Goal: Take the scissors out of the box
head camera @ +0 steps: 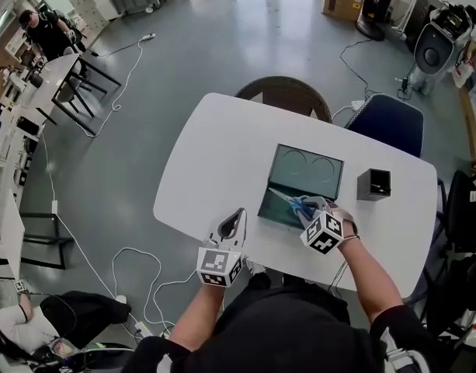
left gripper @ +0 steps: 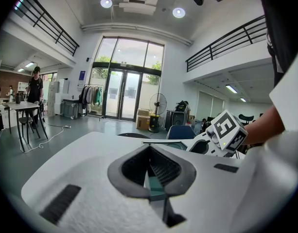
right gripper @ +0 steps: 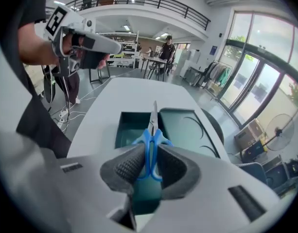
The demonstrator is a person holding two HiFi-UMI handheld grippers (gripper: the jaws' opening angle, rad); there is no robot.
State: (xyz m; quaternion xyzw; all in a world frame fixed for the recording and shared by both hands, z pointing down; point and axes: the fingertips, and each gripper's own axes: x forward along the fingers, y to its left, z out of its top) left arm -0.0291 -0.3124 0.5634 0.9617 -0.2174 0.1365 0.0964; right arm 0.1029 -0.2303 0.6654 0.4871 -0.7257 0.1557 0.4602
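Note:
An open dark green box (head camera: 278,208) lies on the white table (head camera: 214,154), its lid (head camera: 307,171) folded back. The blue-handled scissors (head camera: 289,198) hang just above the box, blades pointing away from me. My right gripper (head camera: 307,207) is shut on their handles. In the right gripper view the scissors (right gripper: 150,139) are pinched between the ribbed pads of my right gripper (right gripper: 149,154), over the box's tray (right gripper: 131,126). My left gripper (head camera: 235,217) rests at the table's near edge, left of the box, shut with nothing in it. The left gripper view shows my left gripper (left gripper: 149,148) with its tips together.
A small black open cube box (head camera: 374,183) stands on the table right of the green box. A brown chair (head camera: 284,95) and a blue chair (head camera: 389,123) stand at the far side. Cables (head camera: 137,266) trail on the floor to the left.

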